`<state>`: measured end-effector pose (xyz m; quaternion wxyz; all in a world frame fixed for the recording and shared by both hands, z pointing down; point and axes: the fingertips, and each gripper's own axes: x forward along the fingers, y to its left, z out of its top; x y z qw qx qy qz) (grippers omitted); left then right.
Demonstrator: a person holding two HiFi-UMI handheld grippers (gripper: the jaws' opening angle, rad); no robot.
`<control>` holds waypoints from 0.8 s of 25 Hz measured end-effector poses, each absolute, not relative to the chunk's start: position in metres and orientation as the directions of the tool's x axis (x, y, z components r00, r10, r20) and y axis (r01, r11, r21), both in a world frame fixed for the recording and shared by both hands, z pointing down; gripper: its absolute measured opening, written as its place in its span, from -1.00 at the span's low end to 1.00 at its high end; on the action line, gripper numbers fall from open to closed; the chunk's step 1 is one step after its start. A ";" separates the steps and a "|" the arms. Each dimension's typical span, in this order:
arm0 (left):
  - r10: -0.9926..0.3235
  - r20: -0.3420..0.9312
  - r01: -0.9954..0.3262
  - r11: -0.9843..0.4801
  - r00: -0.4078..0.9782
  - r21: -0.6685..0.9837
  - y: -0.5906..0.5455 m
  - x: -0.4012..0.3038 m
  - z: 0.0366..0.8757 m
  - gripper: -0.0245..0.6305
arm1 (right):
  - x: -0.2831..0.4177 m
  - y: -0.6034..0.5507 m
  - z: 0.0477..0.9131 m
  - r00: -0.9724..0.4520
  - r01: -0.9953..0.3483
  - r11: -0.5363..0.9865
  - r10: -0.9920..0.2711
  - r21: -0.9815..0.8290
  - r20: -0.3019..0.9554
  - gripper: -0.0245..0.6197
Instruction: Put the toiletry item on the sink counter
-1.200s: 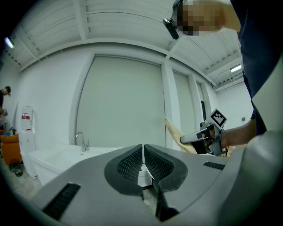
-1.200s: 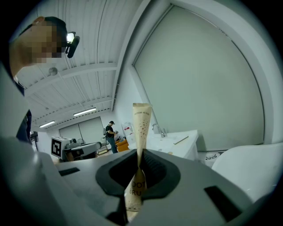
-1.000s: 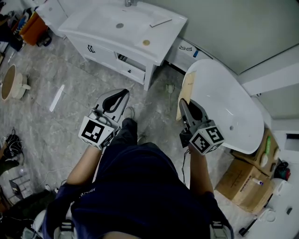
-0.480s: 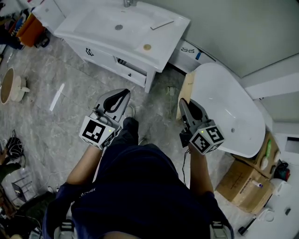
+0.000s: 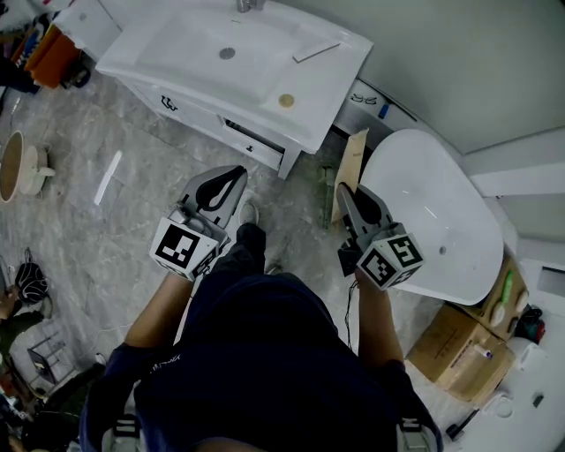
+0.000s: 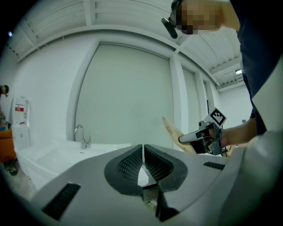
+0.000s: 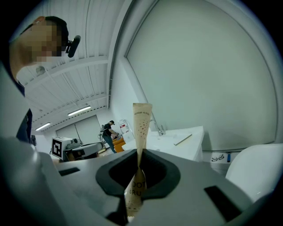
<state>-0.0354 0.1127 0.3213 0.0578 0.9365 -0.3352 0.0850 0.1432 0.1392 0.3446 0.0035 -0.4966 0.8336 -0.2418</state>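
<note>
My right gripper (image 5: 345, 191) (image 7: 140, 152) is shut on the toiletry item (image 5: 352, 169) (image 7: 142, 122), a flat tan packet with dots that sticks out forward past the fingertips. The white sink counter (image 5: 313, 92) (image 7: 185, 148) stands ahead, at the top of the head view, and the packet hangs over the floor short of its right corner. My left gripper (image 5: 236, 173) (image 6: 143, 146) is shut with nothing between its pads, level with the right one and pointed at the counter front. The left gripper view also shows the right gripper (image 6: 194, 137) with the packet (image 6: 170, 128).
A faucet (image 5: 246, 5) (image 6: 81, 134), a flat stick (image 5: 315, 52) and a small round tan disc (image 5: 286, 101) sit on the counter. A white bathtub (image 5: 428, 216) lies to the right, a cardboard box (image 5: 459, 349) beyond it. Clutter lines the left floor.
The sink counter has drawn nearer and lower in the head view as the person stepped toward it. Both grippers keep their pose, the right one still shut on the packet.
</note>
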 end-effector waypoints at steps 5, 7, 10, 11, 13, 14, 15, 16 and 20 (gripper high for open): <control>-0.606 0.199 -0.628 -0.775 0.770 0.070 0.079 -0.042 0.327 -0.81 | 0.134 0.105 0.345 -0.505 -0.828 0.386 -0.828 -0.406 0.242 -0.83; -0.599 0.200 -0.622 -0.780 0.775 0.073 0.065 -0.044 0.329 -0.81 | 0.132 0.092 0.346 -0.499 -0.832 0.377 -0.829 -0.406 0.252 -0.83; -0.589 0.206 -0.614 -0.785 0.781 0.082 0.043 -0.048 0.331 -0.81 | 0.126 0.071 0.348 -0.492 -0.836 0.367 -0.830 -0.407 0.263 -0.83; -0.586 0.208 -0.611 -0.787 0.783 0.085 0.035 -0.049 0.331 -0.81 | 0.124 0.064 0.349 -0.492 -0.837 0.366 -0.829 -0.407 0.266 -0.83; -0.578 0.210 -0.604 -0.792 0.788 0.089 0.019 -0.051 0.332 -0.81 | 0.121 0.050 0.351 -0.486 -0.840 0.358 -0.830 -0.408 0.272 -0.83; -0.573 0.211 -0.600 -0.795 0.792 0.090 0.011 -0.052 0.333 -0.81 | 0.120 0.044 0.351 -0.482 -0.842 0.353 -0.832 -0.408 0.275 -0.83; -0.569 0.213 -0.596 -0.798 0.795 0.090 0.004 -0.053 0.333 -0.81 | 0.119 0.037 0.351 -0.479 -0.844 0.350 -0.833 -0.407 0.277 -0.83; -0.564 0.214 -0.591 -0.802 0.797 0.089 -0.003 -0.055 0.333 -0.81 | 0.117 0.031 0.350 -0.476 -0.845 0.348 -0.835 -0.406 0.277 -0.83; -0.551 0.200 -0.575 -0.813 0.810 0.088 -0.030 -0.058 0.329 -0.81 | 0.113 0.008 0.348 -0.459 -0.856 0.333 -0.841 -0.397 0.285 -0.83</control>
